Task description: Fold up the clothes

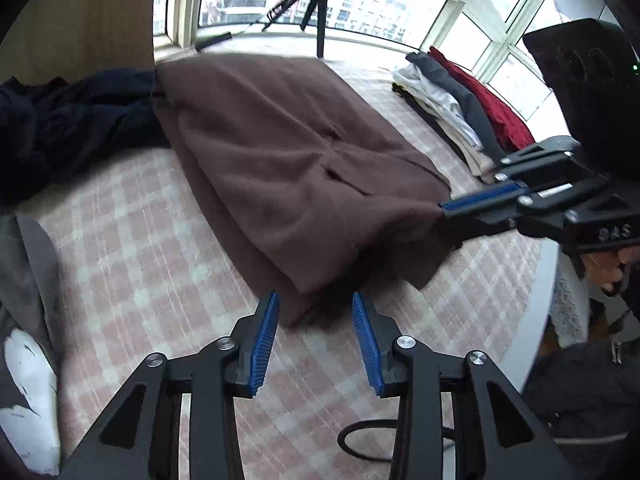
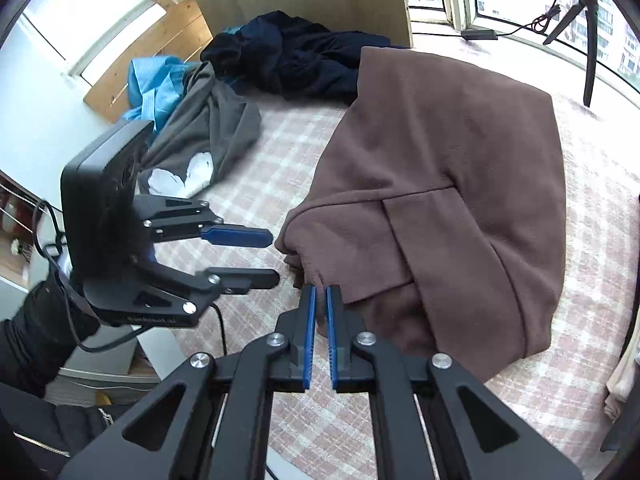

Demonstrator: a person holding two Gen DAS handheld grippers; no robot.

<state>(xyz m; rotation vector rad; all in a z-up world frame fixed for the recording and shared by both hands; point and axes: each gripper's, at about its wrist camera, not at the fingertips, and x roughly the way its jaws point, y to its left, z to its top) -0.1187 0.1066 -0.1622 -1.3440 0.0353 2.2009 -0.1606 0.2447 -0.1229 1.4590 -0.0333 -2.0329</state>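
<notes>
A brown fleece garment (image 1: 280, 152) (image 2: 440, 152) lies partly folded on a pink checked bed cover (image 1: 140, 260). My right gripper (image 2: 321, 289) is shut on the garment's near edge, with cloth pinched between its blue pads. In the left wrist view, that right gripper (image 1: 442, 208) clamps the garment's right corner and lifts it slightly. My left gripper (image 1: 315, 296) stands open at the garment's other near corner, and the cloth edge lies just between its fingertips without being pressed. Seen from the right wrist, the left gripper (image 2: 272, 257) points at the garment's left edge, jaws apart.
A dark navy pile (image 1: 60, 120) (image 2: 296, 56) lies at the bed's far left. A grey garment with a white print (image 2: 204, 132) and a light blue one (image 2: 156, 84) lie beside it. A folded stack (image 1: 460, 108) sits by the window, behind a tripod (image 1: 316, 0).
</notes>
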